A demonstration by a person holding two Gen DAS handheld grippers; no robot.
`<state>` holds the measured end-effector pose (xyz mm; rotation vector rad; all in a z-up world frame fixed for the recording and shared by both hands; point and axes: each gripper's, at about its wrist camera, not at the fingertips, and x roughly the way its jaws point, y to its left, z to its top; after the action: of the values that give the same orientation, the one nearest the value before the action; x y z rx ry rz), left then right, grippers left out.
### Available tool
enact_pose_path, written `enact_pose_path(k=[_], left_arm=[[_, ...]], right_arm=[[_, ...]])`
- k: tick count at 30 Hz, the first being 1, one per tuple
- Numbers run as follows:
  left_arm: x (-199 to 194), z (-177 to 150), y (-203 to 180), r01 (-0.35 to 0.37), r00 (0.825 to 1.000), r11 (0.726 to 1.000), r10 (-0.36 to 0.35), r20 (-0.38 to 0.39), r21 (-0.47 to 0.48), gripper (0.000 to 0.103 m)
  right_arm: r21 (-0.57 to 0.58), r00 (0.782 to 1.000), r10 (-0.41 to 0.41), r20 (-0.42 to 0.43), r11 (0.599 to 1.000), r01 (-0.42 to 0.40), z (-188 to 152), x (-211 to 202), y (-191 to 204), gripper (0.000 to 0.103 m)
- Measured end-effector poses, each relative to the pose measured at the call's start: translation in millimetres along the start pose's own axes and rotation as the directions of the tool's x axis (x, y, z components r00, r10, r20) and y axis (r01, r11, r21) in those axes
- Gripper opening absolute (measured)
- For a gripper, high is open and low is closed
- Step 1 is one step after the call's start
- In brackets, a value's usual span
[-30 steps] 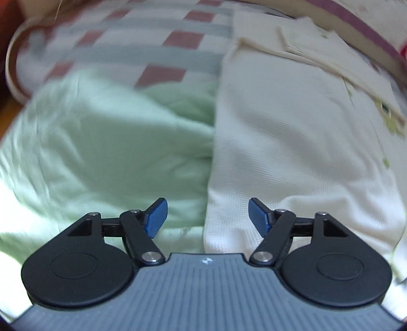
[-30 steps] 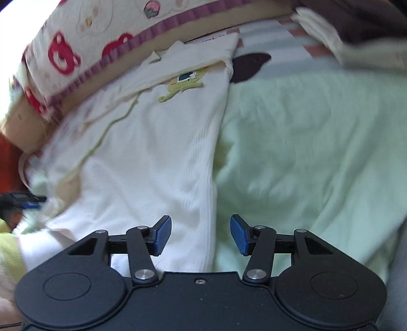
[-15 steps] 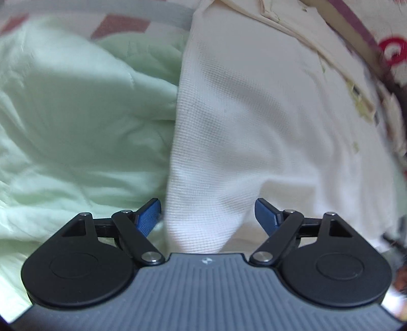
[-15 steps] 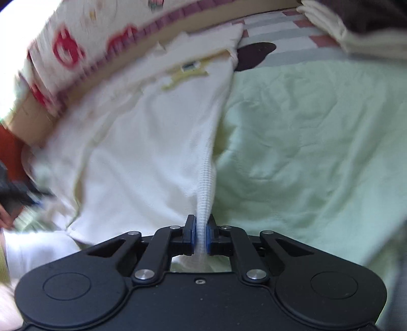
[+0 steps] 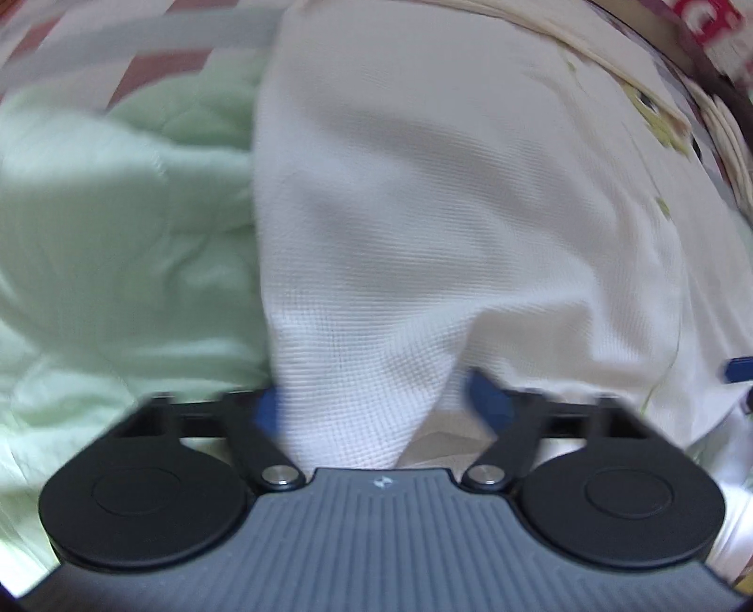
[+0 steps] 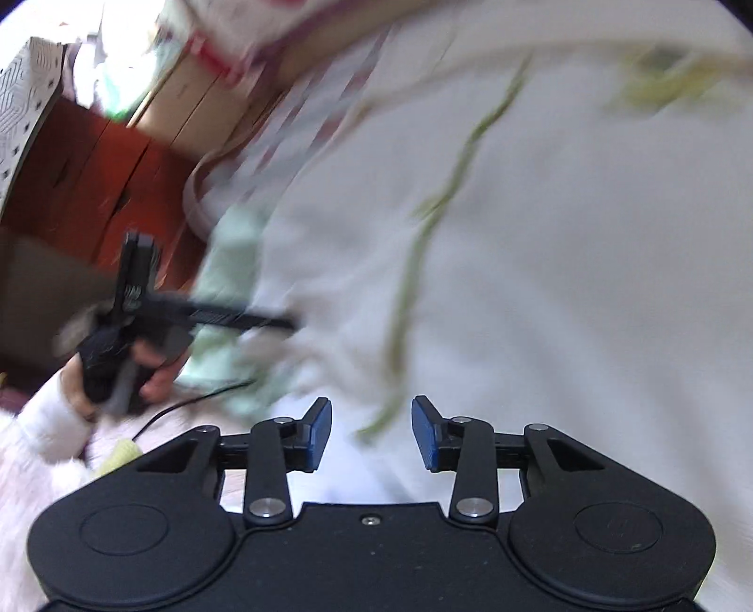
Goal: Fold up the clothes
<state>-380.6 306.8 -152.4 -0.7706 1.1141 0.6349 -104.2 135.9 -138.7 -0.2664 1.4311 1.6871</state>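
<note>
A pale green blanket (image 5: 117,245) covers most of the bed on the left of the left wrist view, rumpled into soft folds, with a checked sheet (image 5: 155,52) of red, grey and white squares showing beyond it at the top. Over the blanket's right side lies the white garment (image 5: 447,197), a waffle-knit piece with thin green stitched lines (image 6: 414,263) running across it in the right wrist view; it fills most of both views. A cream bedding edge with red printed figures (image 5: 701,23) borders it at the upper right, though blur makes the print hard to read.

The left gripper (image 5: 381,405) has its blue pads spread wide, and a bunched fold of the white garment rises between them; the left pad appears to touch the cloth, the right pad stands clear of it. The right gripper (image 6: 372,433) is also parted, hovering just above the white garment with nothing between its pads. In the right wrist view the person's left hand (image 6: 122,372) grips the black handle of the other tool, beside a red-brown cabinet (image 6: 94,174).
</note>
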Motion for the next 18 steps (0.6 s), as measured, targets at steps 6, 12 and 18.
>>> enact_pose_path(k=[6, 12, 18], left_arm=[[-25, -4, -1, 0.022, 1.0, 0.999, -0.022, 0.005, 0.049, 0.008], [-57, -2, 14, 0.1, 0.995, 0.995, -0.1, 0.004, -0.011, 0.006], [-28, -4, 23, 0.008, 0.991, 0.998, 0.0, -0.131, 0.06, 0.005]], right_arm=[[-0.009, 0.993, 0.022, -0.118, 1.0, -0.023, 20, 61, -10, 0.053], [0.057, 0.966, 0.197, -0.166, 0.98, -0.19, 16, 64, -12, 0.006], [0.095, 0.962, 0.17, -0.215, 0.984, -0.152, 7, 56, -19, 0.006]])
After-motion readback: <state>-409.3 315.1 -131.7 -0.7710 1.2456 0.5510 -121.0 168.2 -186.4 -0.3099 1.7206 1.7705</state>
